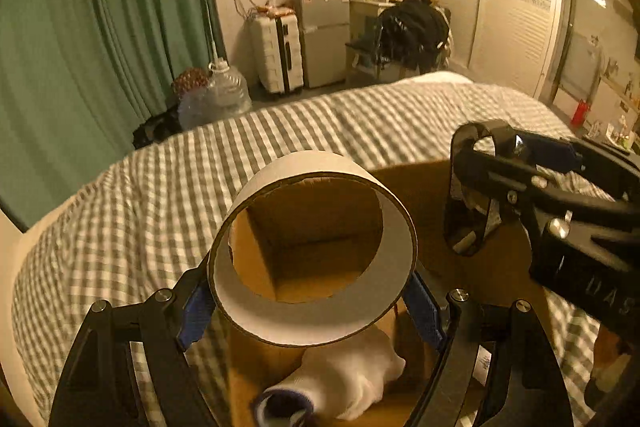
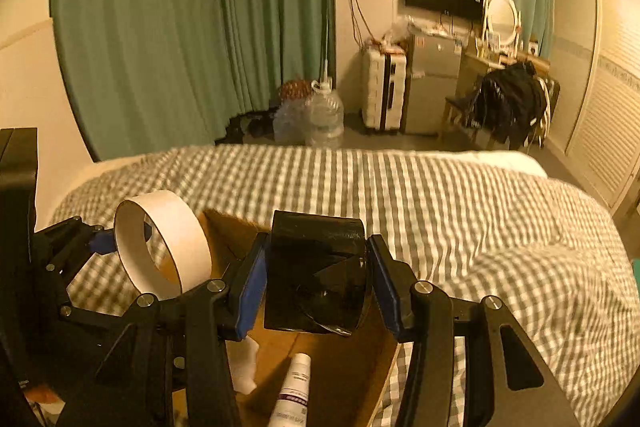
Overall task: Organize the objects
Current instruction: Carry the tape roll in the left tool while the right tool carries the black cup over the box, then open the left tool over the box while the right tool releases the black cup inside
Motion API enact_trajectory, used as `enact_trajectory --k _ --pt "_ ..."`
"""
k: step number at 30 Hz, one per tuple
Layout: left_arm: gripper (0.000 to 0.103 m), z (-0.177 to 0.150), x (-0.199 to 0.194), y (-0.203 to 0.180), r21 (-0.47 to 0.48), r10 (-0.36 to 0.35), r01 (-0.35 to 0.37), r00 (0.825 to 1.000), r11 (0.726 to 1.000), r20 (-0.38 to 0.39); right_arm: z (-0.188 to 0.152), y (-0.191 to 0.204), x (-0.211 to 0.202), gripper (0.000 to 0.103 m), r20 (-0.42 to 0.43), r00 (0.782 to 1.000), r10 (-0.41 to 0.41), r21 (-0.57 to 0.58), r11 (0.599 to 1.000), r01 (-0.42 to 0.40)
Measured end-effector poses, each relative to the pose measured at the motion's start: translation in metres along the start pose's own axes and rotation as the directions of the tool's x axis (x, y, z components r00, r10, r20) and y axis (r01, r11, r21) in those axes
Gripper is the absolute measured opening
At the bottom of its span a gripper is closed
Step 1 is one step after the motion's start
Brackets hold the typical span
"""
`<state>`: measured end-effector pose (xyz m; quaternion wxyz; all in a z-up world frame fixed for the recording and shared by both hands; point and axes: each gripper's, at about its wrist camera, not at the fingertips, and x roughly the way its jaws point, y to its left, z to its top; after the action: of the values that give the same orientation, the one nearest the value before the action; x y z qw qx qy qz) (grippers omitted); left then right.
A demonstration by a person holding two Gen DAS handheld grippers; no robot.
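Note:
My left gripper (image 1: 312,303) is shut on a white tape roll (image 1: 256,315), held above an open cardboard box (image 1: 304,223) on the bed. The roll also shows in the right wrist view (image 2: 184,239). My right gripper (image 2: 316,287) is shut on a pair of black sunglasses (image 2: 316,267), held over the same box (image 2: 344,367); it appears at the right of the left wrist view (image 1: 476,195). Inside the box lie a white sock (image 1: 352,375) and a white tube (image 2: 294,387).
The box sits on a bed with a green-and-white checked cover (image 2: 440,195). Beyond the bed are green curtains (image 2: 180,27), water jugs (image 2: 326,117), a suitcase (image 2: 382,91), a small fridge (image 2: 432,83) and a chair with dark clothes (image 2: 508,103).

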<state>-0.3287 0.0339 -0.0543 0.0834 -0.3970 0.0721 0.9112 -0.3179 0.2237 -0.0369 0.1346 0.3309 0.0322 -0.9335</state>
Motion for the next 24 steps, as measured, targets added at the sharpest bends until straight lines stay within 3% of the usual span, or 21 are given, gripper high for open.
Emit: enact_trajectory --k 7,16,17,18,19,24 --pt "0.083 -0.024 0.033 -0.009 0.020 -0.024 0.026 0.997 0.999 -0.076 -0.023 -0.012 0.037 0.048 -0.083 0.997 0.000 -0.002 1.000 -0.001" --pt "0.086 -0.028 0.021 -0.004 -0.002 -0.085 0.085 0.994 0.996 -0.070 -0.025 -0.009 0.029 0.049 -0.056 0.998 0.009 0.016 1.000 -0.008" --pt "0.093 -0.029 0.018 -0.002 0.002 -0.076 0.076 0.995 0.997 -0.064 -0.024 -0.008 0.026 0.051 -0.049 0.999 0.013 0.019 1.000 -0.012" --pt "0.099 -0.028 0.016 -0.002 0.006 -0.061 0.062 0.996 0.998 -0.057 -0.023 -0.008 0.024 0.063 -0.042 0.999 0.015 0.022 1.000 -0.014" --pt "0.099 -0.028 0.011 -0.002 0.011 -0.041 0.042 0.998 0.999 -0.039 -0.022 -0.009 0.021 0.072 -0.030 0.999 0.015 0.028 1.000 -0.015" --pt "0.099 -0.027 -0.013 0.000 0.001 -0.014 0.014 1.000 1.000 -0.003 -0.018 -0.015 0.003 0.075 0.012 1.000 0.015 0.068 0.998 -0.016"
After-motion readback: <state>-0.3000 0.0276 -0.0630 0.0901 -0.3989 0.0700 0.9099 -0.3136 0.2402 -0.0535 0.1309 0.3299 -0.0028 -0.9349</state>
